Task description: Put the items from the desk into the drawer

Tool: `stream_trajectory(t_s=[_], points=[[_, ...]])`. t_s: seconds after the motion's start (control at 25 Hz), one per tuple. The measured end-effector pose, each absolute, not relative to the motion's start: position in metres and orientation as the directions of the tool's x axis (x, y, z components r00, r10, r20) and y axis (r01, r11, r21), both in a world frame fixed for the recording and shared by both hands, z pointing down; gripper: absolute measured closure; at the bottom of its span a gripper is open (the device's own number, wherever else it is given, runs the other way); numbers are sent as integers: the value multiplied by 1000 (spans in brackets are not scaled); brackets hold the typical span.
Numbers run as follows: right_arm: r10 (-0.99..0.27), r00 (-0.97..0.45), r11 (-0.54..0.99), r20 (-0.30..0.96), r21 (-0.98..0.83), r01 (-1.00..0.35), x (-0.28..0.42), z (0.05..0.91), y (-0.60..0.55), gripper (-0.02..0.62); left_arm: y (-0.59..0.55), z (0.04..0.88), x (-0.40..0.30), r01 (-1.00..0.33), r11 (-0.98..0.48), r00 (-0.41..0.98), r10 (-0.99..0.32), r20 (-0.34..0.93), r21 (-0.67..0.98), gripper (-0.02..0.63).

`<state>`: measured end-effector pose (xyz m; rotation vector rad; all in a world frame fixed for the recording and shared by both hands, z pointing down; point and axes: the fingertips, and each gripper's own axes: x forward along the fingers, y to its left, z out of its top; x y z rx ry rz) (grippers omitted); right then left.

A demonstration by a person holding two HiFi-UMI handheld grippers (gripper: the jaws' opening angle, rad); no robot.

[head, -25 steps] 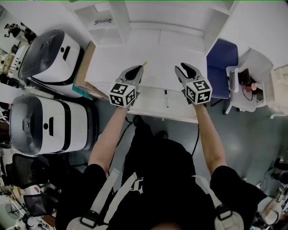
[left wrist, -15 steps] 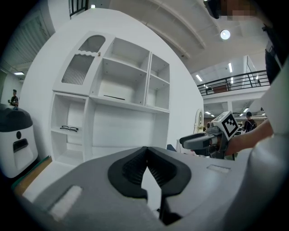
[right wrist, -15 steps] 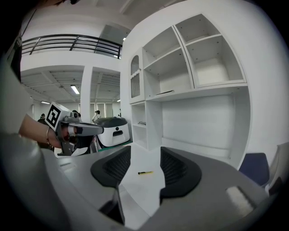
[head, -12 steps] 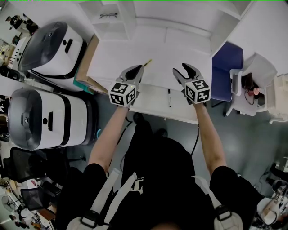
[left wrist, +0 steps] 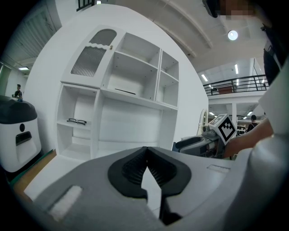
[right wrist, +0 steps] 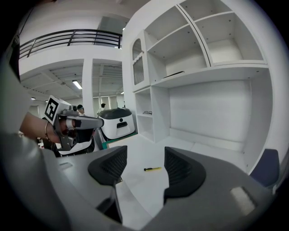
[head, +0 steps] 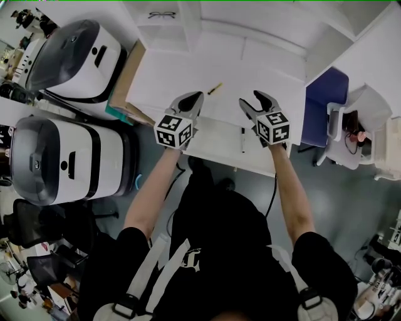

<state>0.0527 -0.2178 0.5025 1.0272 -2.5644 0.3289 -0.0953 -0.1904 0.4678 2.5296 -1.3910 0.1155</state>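
Right tool (right wrist: 145,163) just opened, empty; glasses (left wrist: 77,121) lie in cubby (left wrist: 84,106).

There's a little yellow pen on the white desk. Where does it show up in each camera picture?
Head view: the yellow pen lies on the desk, above the middle of the picture.
Left gripper view: not in it.
Right gripper view: the yellow pen lies on the desk, just below the centre.
Shared landmark: the glasses show in all three views.
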Motion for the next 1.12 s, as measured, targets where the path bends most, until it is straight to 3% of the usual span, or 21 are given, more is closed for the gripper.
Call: stream_trajectory(t_s=[0.56,1.12], points=[[-533,-670,735,516,-109,-669,2,561,-254,268,-227,508,-127,-832,-509,552,-799,240,220,601],[-485,-658,752,575,-109,-650,-33,624,-286,109,-266,552,-152,-816,-517,576,-763,293,260,602]])
